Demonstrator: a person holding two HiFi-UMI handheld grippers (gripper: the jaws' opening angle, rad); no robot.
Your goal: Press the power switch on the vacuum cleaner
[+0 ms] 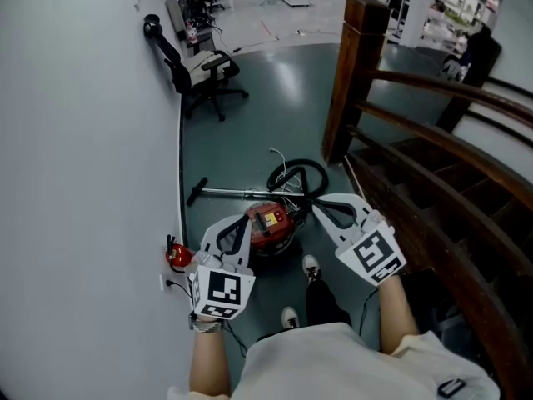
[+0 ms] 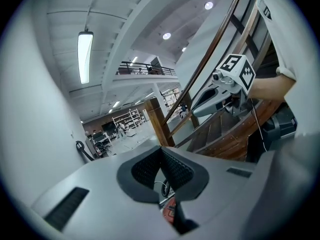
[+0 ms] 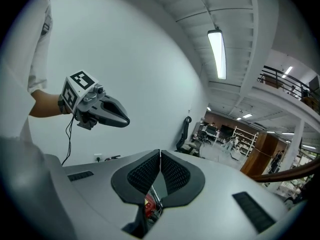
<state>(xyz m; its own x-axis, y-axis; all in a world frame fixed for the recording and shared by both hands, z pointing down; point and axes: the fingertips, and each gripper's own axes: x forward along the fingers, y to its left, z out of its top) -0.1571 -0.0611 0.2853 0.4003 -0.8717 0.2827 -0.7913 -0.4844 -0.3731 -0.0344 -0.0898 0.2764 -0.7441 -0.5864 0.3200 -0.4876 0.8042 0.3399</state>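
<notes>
Vac (image 1: 268,226) below, btwn L claw (image 1: 240,223), R claw (image 1: 316,212)

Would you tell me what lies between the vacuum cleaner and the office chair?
In the head view, only bare floor and the metal wand of the vacuum cleaner.

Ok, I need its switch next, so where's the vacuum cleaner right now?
In the head view the red vacuum cleaner lies on the floor, seen between the left gripper and right gripper, just ahead of the person's shoes.
</notes>
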